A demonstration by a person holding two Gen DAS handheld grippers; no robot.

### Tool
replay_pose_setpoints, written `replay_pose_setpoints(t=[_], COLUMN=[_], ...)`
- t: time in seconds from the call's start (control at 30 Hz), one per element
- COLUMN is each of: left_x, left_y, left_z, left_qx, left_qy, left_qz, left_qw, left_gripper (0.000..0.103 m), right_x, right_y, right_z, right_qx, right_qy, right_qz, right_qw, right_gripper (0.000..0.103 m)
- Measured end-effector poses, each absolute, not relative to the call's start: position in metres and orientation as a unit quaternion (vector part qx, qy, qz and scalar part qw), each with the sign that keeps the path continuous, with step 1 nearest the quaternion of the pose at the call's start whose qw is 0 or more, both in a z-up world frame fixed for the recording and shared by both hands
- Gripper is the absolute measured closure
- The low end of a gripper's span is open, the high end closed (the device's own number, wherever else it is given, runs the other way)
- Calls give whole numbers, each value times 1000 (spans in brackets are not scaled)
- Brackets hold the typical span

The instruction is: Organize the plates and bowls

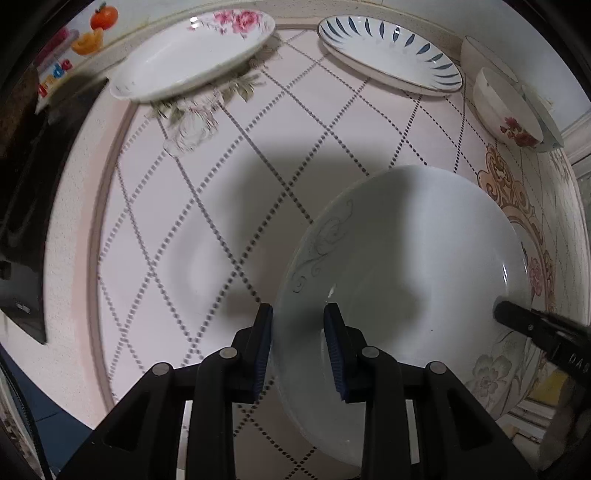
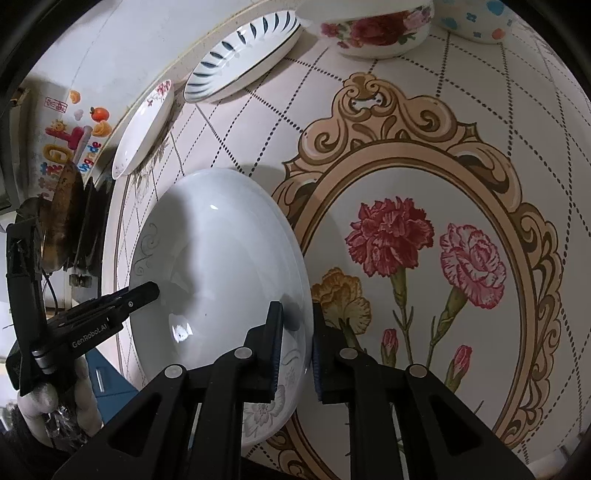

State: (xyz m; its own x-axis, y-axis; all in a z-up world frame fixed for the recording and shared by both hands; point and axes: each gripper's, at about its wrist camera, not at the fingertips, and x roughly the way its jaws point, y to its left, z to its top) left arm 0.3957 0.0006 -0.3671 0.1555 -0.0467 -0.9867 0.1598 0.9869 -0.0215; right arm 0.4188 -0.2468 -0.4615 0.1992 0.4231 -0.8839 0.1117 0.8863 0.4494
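Note:
A large white plate with a grey scroll pattern lies on the patterned tablecloth; it also shows in the right wrist view. My left gripper straddles its left rim, jaws slightly apart around the edge. My right gripper straddles the opposite rim, jaws close on either side of it. The right gripper's tip shows in the left wrist view; the left gripper's tip shows in the right wrist view. A pink-flowered plate and a blue-leaf plate sit at the far edge.
A rose-patterned bowl and another white bowl stand at the far right. In the right wrist view a rose bowl and a dotted bowl sit at the top. A dark rack stands at the table's left.

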Motion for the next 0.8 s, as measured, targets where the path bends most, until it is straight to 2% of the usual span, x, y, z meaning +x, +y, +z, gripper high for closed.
replay_pose_setpoints(t=[0.1, 0.2, 0.3, 0.33, 0.4, 0.57, 0.8], left_x=[398, 412, 439, 450, 478, 538, 602], left_y=[6, 13, 20, 26, 41, 100, 167], left_z=[-344, -313, -290, -288, -284, -290, -333], left_qx=[39, 26, -7, -24, -69, -152, -162], left_qy=[629, 605, 591, 591, 593, 575, 581], left_qz=[-53, -39, -53, -57, -53, 6, 98], left_qw=[775, 795, 805, 804, 801, 804, 792], left_gripper=[77, 75, 59, 51, 49, 49, 49], right_x=[427, 439, 463, 476, 507, 586, 708], right_y=[-256, -270, -270, -265, -250, -193, -110], right_z=[-454, -435, -410, -401, -389, -368, -374], right_qx=[218, 223, 240, 249, 260, 253, 185], right_qy=[626, 616, 595, 587, 576, 554, 551], right_qz=[105, 87, 91, 104, 125, 177, 205], right_qw=[741, 750, 762, 763, 764, 773, 788], right_gripper=[83, 74, 60, 55, 45, 43, 43])
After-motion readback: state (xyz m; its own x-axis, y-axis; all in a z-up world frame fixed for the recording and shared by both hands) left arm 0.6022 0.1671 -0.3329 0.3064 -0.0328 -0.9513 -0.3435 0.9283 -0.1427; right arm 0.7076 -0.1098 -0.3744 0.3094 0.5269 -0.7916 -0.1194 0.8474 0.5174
